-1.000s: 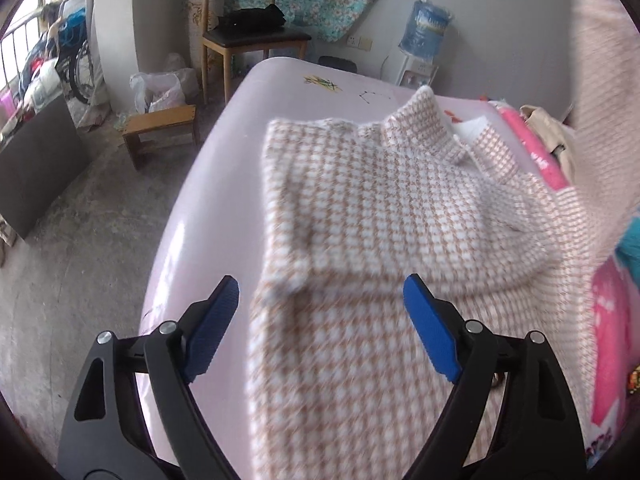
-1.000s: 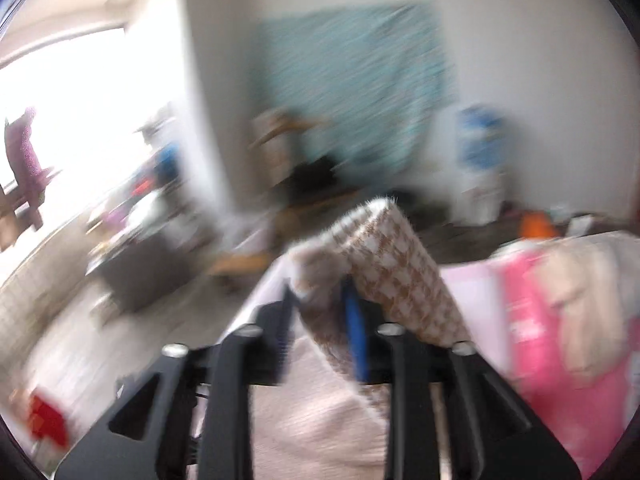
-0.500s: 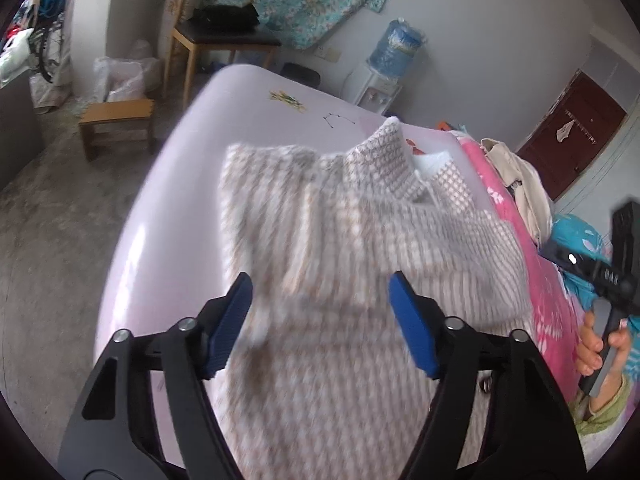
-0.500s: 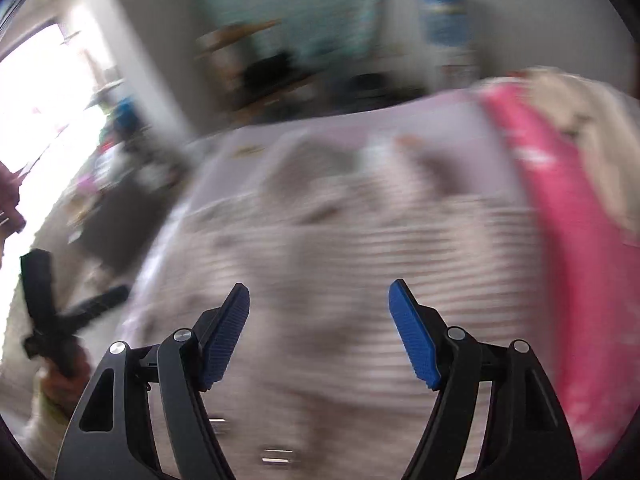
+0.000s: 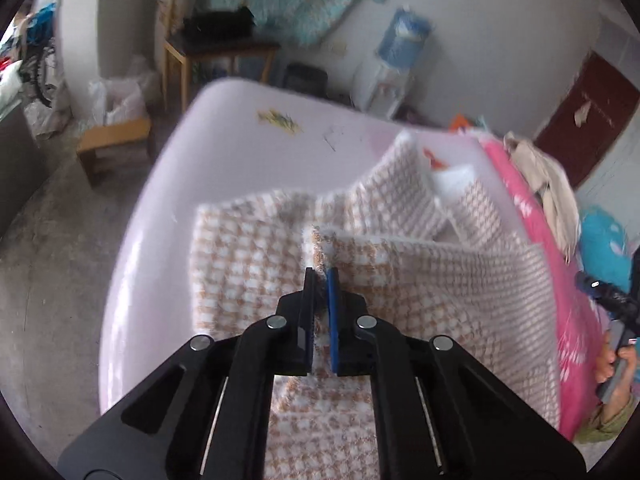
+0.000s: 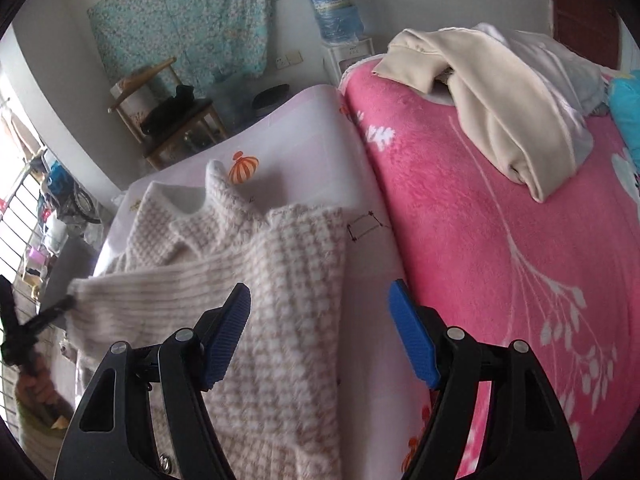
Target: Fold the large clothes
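Note:
A beige-and-white houndstooth garment (image 5: 248,248) lies spread on a pale lilac bed sheet (image 5: 240,128), its collar toward the far end. My left gripper (image 5: 321,276) is shut on the end of a sleeve folded across the body and holds it slightly raised. In the right wrist view the same garment (image 6: 296,264) lies below my right gripper (image 6: 318,290). That gripper hangs open above the garment's right edge and the bare sheet (image 6: 304,128), with nothing pinched. The left gripper (image 6: 20,328) shows at the far left, holding the stretched sleeve.
A pink flowered blanket (image 6: 500,240) covers the bed's right side, with a heap of cream clothes (image 6: 500,92) on it. Beyond the bed stand a wooden chair (image 5: 216,44) and a water dispenser (image 5: 396,60). A low stool (image 5: 114,140) and the floor are on the left.
My left gripper has closed on the sleeve end. My right gripper has let go of the garment, opened, and come down over the garment's right edge.

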A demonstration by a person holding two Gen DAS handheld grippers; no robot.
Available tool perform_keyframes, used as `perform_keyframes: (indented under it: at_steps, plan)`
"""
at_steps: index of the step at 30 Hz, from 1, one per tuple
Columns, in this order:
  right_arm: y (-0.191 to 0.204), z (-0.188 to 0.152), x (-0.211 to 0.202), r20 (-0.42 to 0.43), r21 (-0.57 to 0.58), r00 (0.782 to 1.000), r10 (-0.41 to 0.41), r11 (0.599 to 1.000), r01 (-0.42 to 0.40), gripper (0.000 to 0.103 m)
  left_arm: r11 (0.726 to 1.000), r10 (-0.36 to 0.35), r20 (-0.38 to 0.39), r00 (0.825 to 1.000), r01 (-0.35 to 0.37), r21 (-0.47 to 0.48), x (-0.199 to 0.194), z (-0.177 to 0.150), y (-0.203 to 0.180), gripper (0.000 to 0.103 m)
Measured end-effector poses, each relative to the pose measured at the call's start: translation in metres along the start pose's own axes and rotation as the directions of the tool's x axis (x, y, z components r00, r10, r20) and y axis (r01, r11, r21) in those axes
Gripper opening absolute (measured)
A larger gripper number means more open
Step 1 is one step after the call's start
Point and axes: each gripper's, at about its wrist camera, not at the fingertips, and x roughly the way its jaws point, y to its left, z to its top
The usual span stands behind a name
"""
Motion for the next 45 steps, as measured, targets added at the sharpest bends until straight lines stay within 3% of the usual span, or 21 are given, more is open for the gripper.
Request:
perform_keyframes:
  at_steps: [2, 5, 7, 9, 11, 16, 20, 22, 25, 28, 31, 33, 37, 41, 42, 43, 45]
  plan:
    - [0.007, 0.006, 0.011, -0.014, -0.022, 1.000, -0.014, 1.000, 0.014, 0.068, 0.999, 0.048, -0.023, 0.999, -0.048, 0.007, 0.007, -0.007, 0.005, 0.005]
    - [0.017, 0.014, 0.038, -0.048, -0.055, 0.998, -0.045, 0.998, 0.043, 0.049, 0.997, 0.072, -0.043, 0.997, -0.072, -0.006, 0.021, -0.021, 0.013, 0.005]
    - [0.025, 0.017, 0.049, -0.063, -0.082, 0.995, -0.072, 0.994, 0.067, 0.014, 0.998, 0.068, -0.016, 0.998, -0.068, -0.012, 0.013, -0.024, 0.015, 0.005]
    - [0.033, 0.019, 0.044, -0.030, -0.102, 0.996, -0.080, 0.992, 0.076, 0.013, 0.998, 0.057, 0.044, 0.997, -0.057, -0.004, -0.003, -0.022, 0.012, 0.005]
    - [0.041, 0.019, 0.042, -0.002, -0.126, 0.997, -0.077, 0.989, 0.076, 0.013, 0.996, 0.087, 0.071, 0.994, -0.087, 0.005, -0.009, -0.020, 0.011, 0.005]
    - [0.048, 0.013, 0.066, -0.031, -0.172, 0.992, -0.126, 0.978, 0.118, 0.013, 0.991, 0.136, -0.047, 0.990, -0.136, 0.005, 0.035, -0.026, 0.026, 0.007]
    - [0.047, 0.008, 0.050, -0.008, -0.170, 0.994, -0.105, 0.980, 0.102, 0.015, 0.991, 0.131, 0.008, 0.991, -0.131, -0.026, 0.015, -0.021, 0.030, 0.010]
    - [0.054, 0.002, 0.027, 0.021, -0.203, 0.998, -0.064, 0.977, 0.067, 0.025, 0.989, 0.142, 0.062, 0.988, -0.140, -0.035, -0.004, -0.021, 0.031, 0.013]
    - [0.072, -0.014, 0.005, 0.044, -0.300, 0.999, -0.003, 0.954, 0.016, 0.042, 0.997, 0.073, 0.105, 0.992, -0.074, 0.005, -0.026, -0.019, 0.023, 0.013]
    - [0.090, -0.034, 0.005, -0.031, -0.382, 0.998, 0.062, 0.922, -0.069, 0.043, 0.996, -0.016, 0.025, 1.000, 0.014, 0.092, -0.016, -0.024, 0.004, 0.017]
    - [0.093, -0.050, 0.035, -0.105, -0.409, 0.994, -0.007, 0.912, -0.037, 0.043, 0.990, 0.084, -0.080, 0.993, -0.074, 0.120, 0.023, -0.032, 0.000, 0.019]
    - [0.084, -0.055, 0.061, -0.158, -0.397, 0.985, -0.068, 0.918, -0.001, 0.043, 0.992, 0.083, -0.059, 0.995, -0.077, 0.104, 0.030, -0.037, 0.007, 0.019]
    - [0.084, -0.051, 0.038, -0.137, -0.350, 0.989, -0.056, 0.937, 0.004, 0.043, 0.995, 0.072, -0.054, 0.996, -0.068, 0.080, 0.009, -0.036, 0.007, 0.021]
    - [0.096, -0.069, 0.012, -0.118, -0.394, 0.993, 0.002, 0.918, -0.048, 0.046, 0.985, 0.025, -0.049, 0.998, -0.016, 0.171, -0.015, -0.054, -0.011, 0.047]
    - [0.096, -0.075, 0.017, -0.128, -0.409, 0.992, -0.022, 0.912, -0.032, 0.046, 0.982, 0.036, -0.075, 0.997, -0.022, 0.186, -0.012, -0.062, -0.015, 0.053]
    - [0.093, -0.084, 0.030, -0.155, -0.415, 0.985, -0.073, 0.910, 0.002, 0.046, 0.979, 0.065, -0.091, 0.994, -0.046, 0.199, -0.006, -0.069, -0.018, 0.053]
    - [0.085, -0.088, 0.044, -0.175, -0.372, 0.980, -0.089, 0.928, 0.018, 0.046, 0.959, 0.154, -0.093, 0.984, -0.125, 0.256, 0.007, -0.079, -0.027, 0.054]
